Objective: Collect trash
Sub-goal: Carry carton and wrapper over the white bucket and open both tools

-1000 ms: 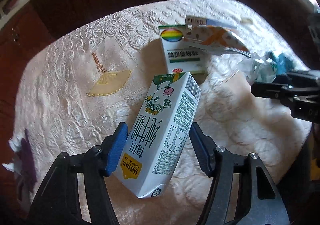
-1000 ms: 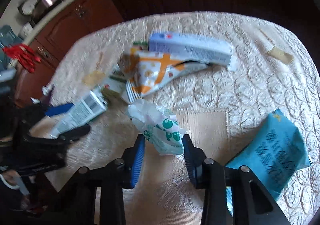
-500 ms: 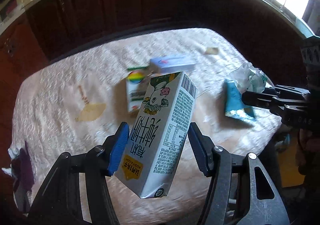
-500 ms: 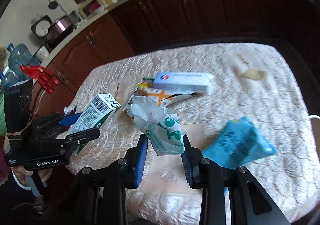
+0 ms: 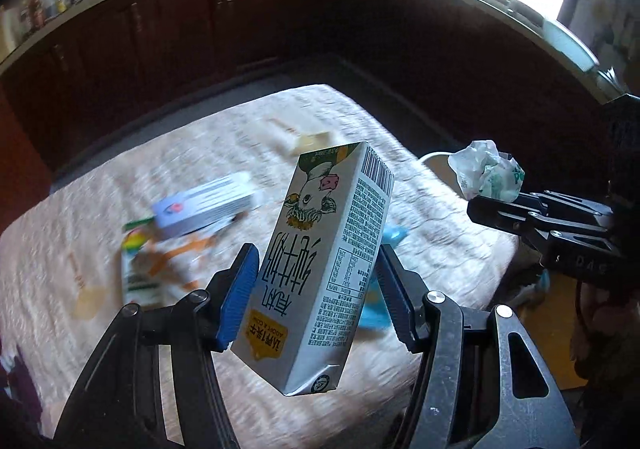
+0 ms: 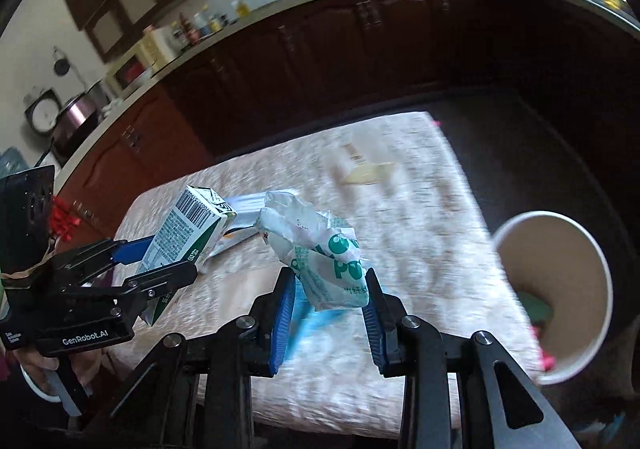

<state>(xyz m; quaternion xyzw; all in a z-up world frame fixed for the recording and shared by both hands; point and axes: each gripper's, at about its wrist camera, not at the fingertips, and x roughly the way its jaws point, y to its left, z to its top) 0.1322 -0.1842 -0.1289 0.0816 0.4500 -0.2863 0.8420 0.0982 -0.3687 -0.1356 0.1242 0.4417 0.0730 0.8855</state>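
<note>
1. Cardboard milk carton [image 5: 324, 265], white with a cow drawing and a barcode, clamped between the blue pads of the left gripper [image 5: 316, 289]; held tilted in the air above the table [image 5: 80, 217], spout end pointing away.
2. Crumpled white wrapper [image 6: 320, 253] with green print pinched between the blue pads of the right gripper [image 6: 330, 313], lifted clear of the tablecloth.
3. Round paper bin [image 6: 556, 289], tan inside with a white rim, standing just beside the table's right edge, below tabletop height; something green and something red lying at its bottom, too blurred to identify.
4. Remaining on the cream quilted cloth: a long pale-blue box [image 5: 204, 205], an orange-and-white packet [image 5: 176, 253] under it, a flat carton with a rainbow mark [image 5: 138, 269] and a blue bag [image 5: 376, 305] partly hidden behind the milk carton.
5. Dark wooden cabinets [image 5: 280, 17] behind the table, with pots on the counter.
</note>
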